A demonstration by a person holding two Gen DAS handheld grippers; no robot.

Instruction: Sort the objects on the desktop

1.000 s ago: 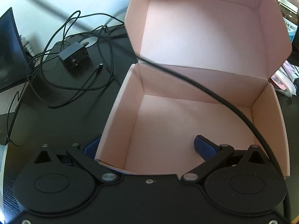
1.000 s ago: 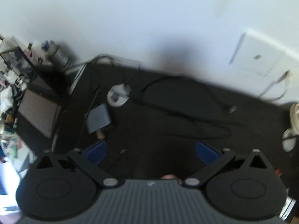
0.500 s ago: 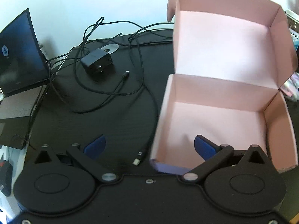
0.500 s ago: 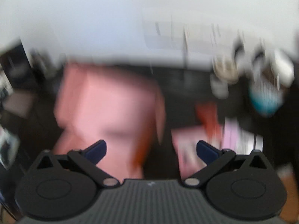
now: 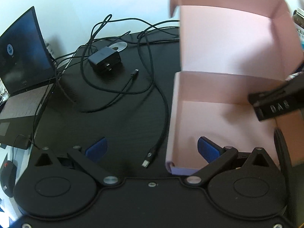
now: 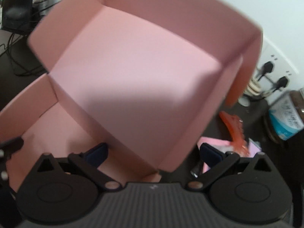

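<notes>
my left gripper (image 5: pixel 151 149) hangs over the desk (image 5: pixel 117 125), the open box (image 5: pixel 218 117) to its right with its lid standing behind. left of the box lie a cable (image 5: pixel 163 114) and, further back, a charger (image 5: pixel 105 58); the laptop (image 5: pixel 20 57) sits far left. my right gripper (image 6: pixel 153 153) straddles the box's right wall, a hair clip (image 6: pixel 234 131) to the right.

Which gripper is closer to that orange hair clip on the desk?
The right. The right gripper has the orange hair clip just beyond its right finger, beside the pink box. The left gripper straddles the box's opposite wall, near the cables.
</notes>
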